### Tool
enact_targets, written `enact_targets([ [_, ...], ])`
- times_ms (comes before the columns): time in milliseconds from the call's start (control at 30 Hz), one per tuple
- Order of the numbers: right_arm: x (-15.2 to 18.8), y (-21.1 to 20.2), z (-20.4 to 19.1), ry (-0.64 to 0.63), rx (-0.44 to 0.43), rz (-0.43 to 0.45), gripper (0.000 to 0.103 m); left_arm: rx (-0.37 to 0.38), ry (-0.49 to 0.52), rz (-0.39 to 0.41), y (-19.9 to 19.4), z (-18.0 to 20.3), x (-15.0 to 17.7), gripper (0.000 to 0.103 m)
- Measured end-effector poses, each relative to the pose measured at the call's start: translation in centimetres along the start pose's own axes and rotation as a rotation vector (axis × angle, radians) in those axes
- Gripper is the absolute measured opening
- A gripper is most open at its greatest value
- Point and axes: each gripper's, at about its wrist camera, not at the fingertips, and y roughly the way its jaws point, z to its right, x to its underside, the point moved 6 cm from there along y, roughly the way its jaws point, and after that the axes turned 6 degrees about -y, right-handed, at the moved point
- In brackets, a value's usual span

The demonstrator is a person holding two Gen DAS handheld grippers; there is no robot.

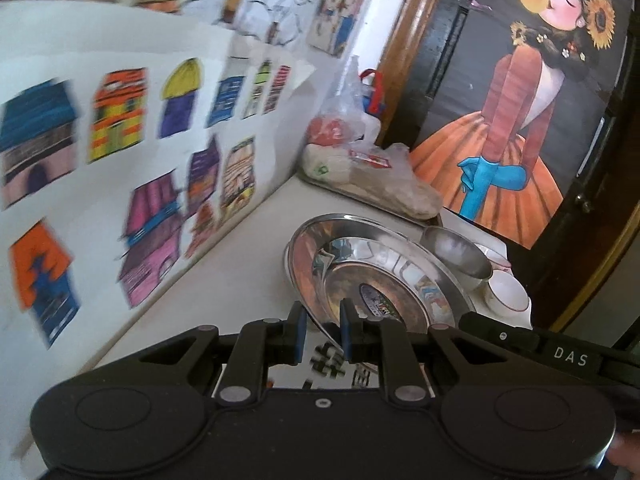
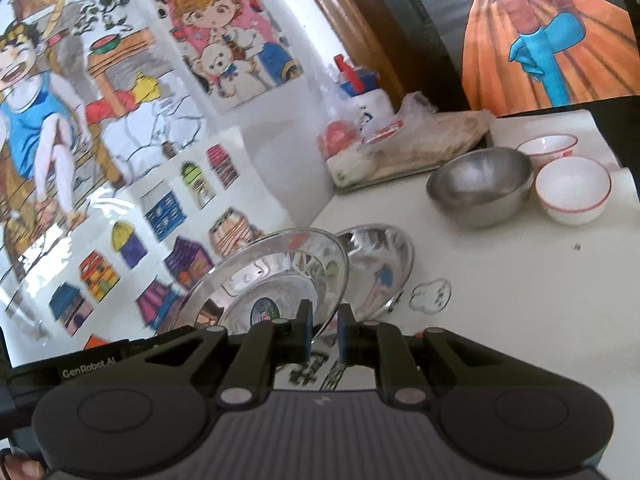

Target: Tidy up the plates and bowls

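My left gripper (image 1: pixel 323 330) is shut on the near rim of a shiny steel plate (image 1: pixel 372 276), held tilted above the white table (image 1: pixel 240 248). My right gripper (image 2: pixel 323 334) is shut on the rim of another steel plate (image 2: pixel 276 276), tilted up in front of a second one (image 2: pixel 380 268) behind it. A steel bowl (image 2: pixel 480 188) stands farther back, also in the left wrist view (image 1: pixel 456 254). Two white bowls with red rims (image 2: pixel 572 188) (image 2: pixel 546 146) stand to its right; they also show in the left wrist view (image 1: pixel 508 290).
A tray of plastic-wrapped food (image 2: pixel 400 148) and a bag (image 1: pixel 344 120) sit at the back corner. Children's drawings cover the left wall (image 1: pixel 120 128). A poster on a dark door (image 1: pixel 520 120) stands behind the table. Printed characters mark the table (image 2: pixel 316 372) under the grippers.
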Motion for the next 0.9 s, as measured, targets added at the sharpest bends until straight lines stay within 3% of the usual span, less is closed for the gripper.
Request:
enact_targets([
  [367, -1.4, 3.4, 2.8, 0.01, 0.033, -0.012, 0.015, -0.023, 0.06, -0.024, 5.7, 1.3, -2.0, 0.02],
  [900, -2.0, 7.9, 3.8, -0.015, 0.079, -0.097, 0.016, -0.079, 0.13, -0.066, 10.5, 1.0, -2.6, 0.022],
])
